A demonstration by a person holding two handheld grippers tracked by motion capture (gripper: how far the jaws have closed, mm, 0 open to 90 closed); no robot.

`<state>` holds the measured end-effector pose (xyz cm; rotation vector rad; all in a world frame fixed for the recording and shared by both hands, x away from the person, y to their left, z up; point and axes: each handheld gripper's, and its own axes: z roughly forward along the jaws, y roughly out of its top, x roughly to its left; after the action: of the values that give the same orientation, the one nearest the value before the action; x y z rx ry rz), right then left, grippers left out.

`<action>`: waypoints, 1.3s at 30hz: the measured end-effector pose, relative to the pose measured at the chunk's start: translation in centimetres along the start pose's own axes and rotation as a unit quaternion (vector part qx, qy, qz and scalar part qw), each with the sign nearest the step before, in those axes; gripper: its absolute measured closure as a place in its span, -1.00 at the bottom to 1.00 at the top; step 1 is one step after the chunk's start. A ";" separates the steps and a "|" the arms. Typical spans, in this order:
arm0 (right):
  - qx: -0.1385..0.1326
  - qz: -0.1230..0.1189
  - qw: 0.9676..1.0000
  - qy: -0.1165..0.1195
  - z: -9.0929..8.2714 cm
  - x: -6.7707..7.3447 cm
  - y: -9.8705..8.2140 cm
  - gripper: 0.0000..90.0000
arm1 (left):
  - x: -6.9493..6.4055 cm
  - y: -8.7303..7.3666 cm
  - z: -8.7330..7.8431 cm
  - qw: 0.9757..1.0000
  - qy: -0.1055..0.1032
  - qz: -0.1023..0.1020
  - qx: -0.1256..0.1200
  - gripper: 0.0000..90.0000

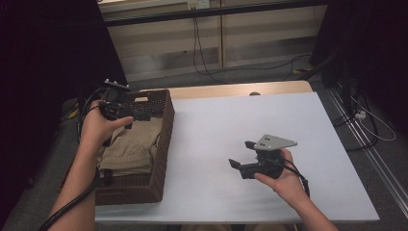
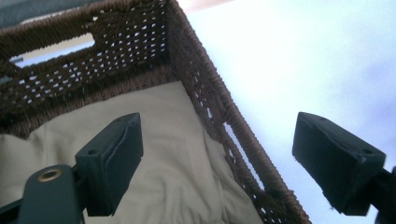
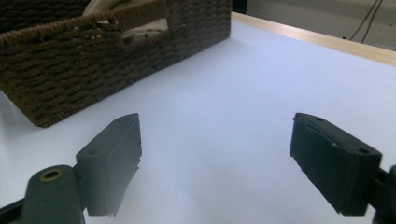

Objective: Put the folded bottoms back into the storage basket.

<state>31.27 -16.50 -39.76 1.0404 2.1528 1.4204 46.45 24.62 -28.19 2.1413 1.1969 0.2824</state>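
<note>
A dark brown wicker basket [image 1: 166, 139] stands at the table's left side with folded beige cloth [image 1: 132, 144] inside. My left gripper [image 1: 144, 115] hovers over the basket's far right corner, jaws wide apart and empty; in the left gripper view [image 2: 219, 163] one jaw hangs over the beige cloth [image 2: 163, 154] and the other over the table beyond the basket wall [image 2: 219, 112]. My right gripper [image 1: 240, 155] is held low over the white tabletop at the front right, pointing left toward the basket [image 3: 93, 60], open [image 3: 217, 163] with nothing between its jaws.
The white tabletop [image 1: 231, 120] runs from the basket to the right edge. A wooden strip [image 1: 240, 89] borders the far edge, with a small dark round object [image 1: 255, 94] on it. Cables lie on the floor beyond. Dark curtains flank both sides.
</note>
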 end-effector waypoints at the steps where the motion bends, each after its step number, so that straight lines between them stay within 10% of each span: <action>1: 0.000 0.000 1.000 -0.001 -0.1 -0.2 -0.2 -0.63 | -0.1 -0.1 0.1 1.000 0.000 0.000 -0.003 -0.63; 17: 0.018 0.022 0.999 -0.016 -2.5 -2.9 -3.4 -0.63 | -1.7 -2.5 -0.2 0.997 -0.029 0.014 -0.074 -0.65; 39: 0.026 0.021 0.999 -0.032 -4.5 -3.8 -5.5 -0.62 | -3.5 -5.8 -2.1 0.982 -0.050 0.006 -0.183 -0.68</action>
<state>28.81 -23.39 -43.12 1.1400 2.1455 1.3359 39.58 24.81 -29.80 1.8206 0.9892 0.3647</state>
